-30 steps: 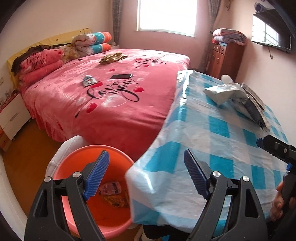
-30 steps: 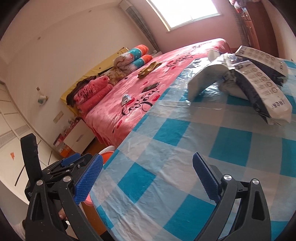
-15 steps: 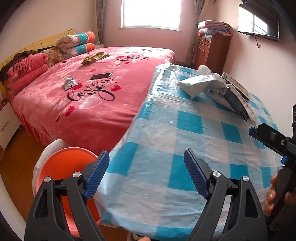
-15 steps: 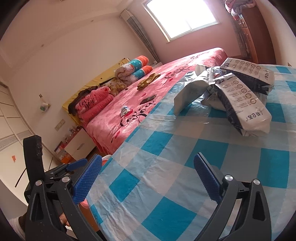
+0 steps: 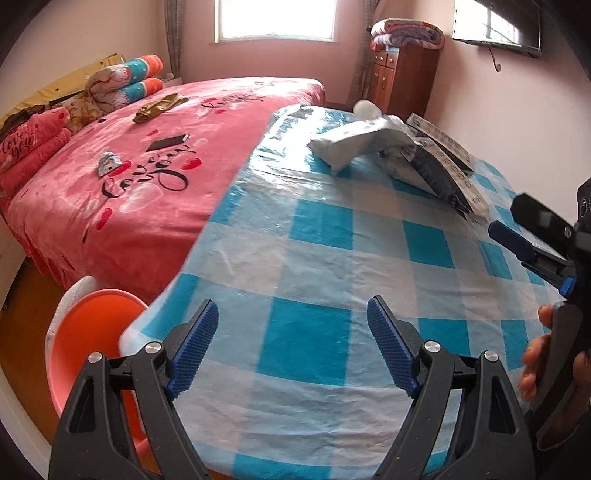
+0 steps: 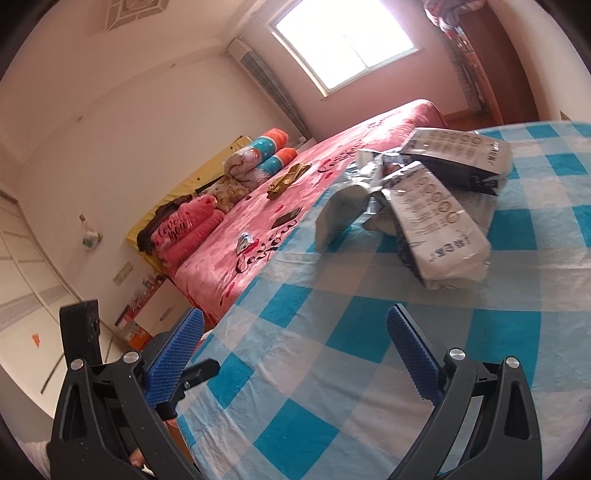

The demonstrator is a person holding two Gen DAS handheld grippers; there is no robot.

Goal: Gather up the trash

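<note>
A pile of crumpled white and dark packaging bags (image 5: 388,147) (image 6: 436,214) lies at the far side of the table with a blue-and-white checked cloth (image 5: 314,258) (image 6: 369,332). My left gripper (image 5: 291,306) hangs open over the table's near edge, nothing between its blue pads. My right gripper (image 6: 295,314) is open too, over the cloth and well short of the bags; in the left wrist view it shows at the right edge (image 5: 517,240), held by a hand (image 5: 543,354). An orange bin (image 5: 85,332) stands on the floor below the table's left corner, partly hidden by the cloth.
A pink bed (image 5: 147,192) runs along the table's left side, with a phone (image 5: 168,142), a small wrapper (image 5: 109,164) and a golden cloth (image 5: 157,107) on it. A wooden cabinet (image 5: 402,77) stands beyond the table. A wall screen (image 5: 495,22) hangs at upper right.
Both grippers have moved across over the table; the bags look nearer and the orange bin has slid to the left wrist view's lower left. Both jaws stay as wide as before.
</note>
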